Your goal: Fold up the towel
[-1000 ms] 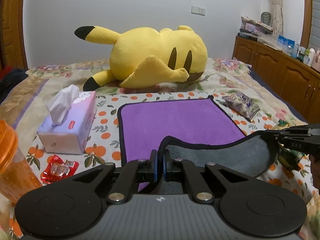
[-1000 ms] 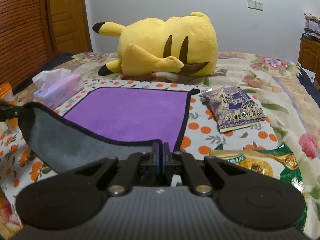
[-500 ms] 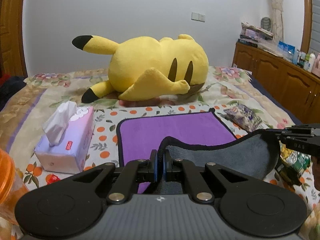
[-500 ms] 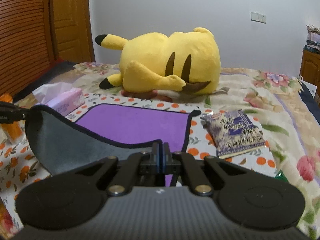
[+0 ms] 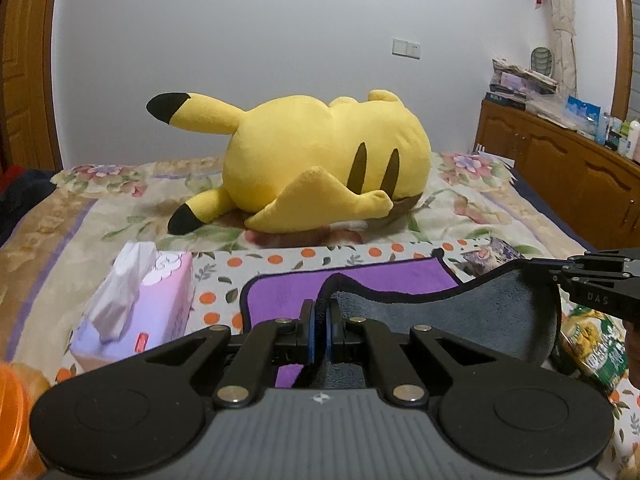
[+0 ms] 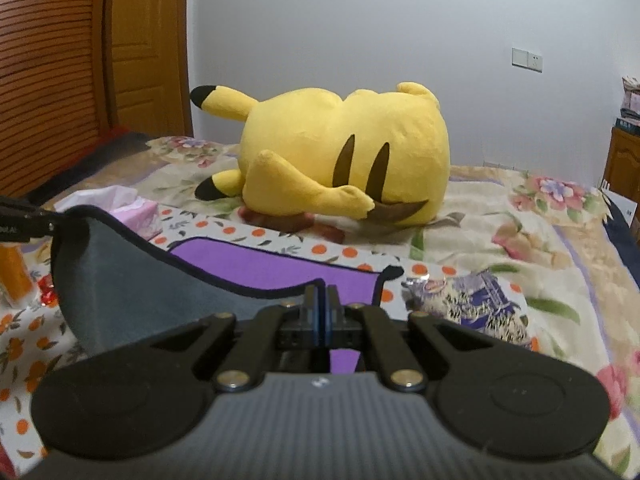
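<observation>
The towel (image 5: 400, 276) is purple on top and grey underneath, with a black hem, and lies on the bed. Its near edge is lifted, so the grey underside (image 5: 472, 316) hangs between both grippers. My left gripper (image 5: 319, 308) is shut on the near left corner. My right gripper (image 6: 321, 294) is shut on the near right corner; it also shows in the left wrist view (image 5: 532, 268). In the right wrist view the towel (image 6: 272, 264) sags in a curve toward the left gripper (image 6: 56, 222) at the left edge.
A big yellow plush (image 5: 320, 168) lies beyond the towel. A tissue box (image 5: 140, 304) stands left of it, with an orange bottle (image 5: 12, 412) nearer. Snack bags (image 6: 468, 304) (image 5: 592, 340) lie to the right. A wooden cabinet (image 5: 560, 164) runs along the right wall.
Both grippers have lifted the towel's near edge higher and carried it toward the plush. Less purple shows beyond the raised grey flap.
</observation>
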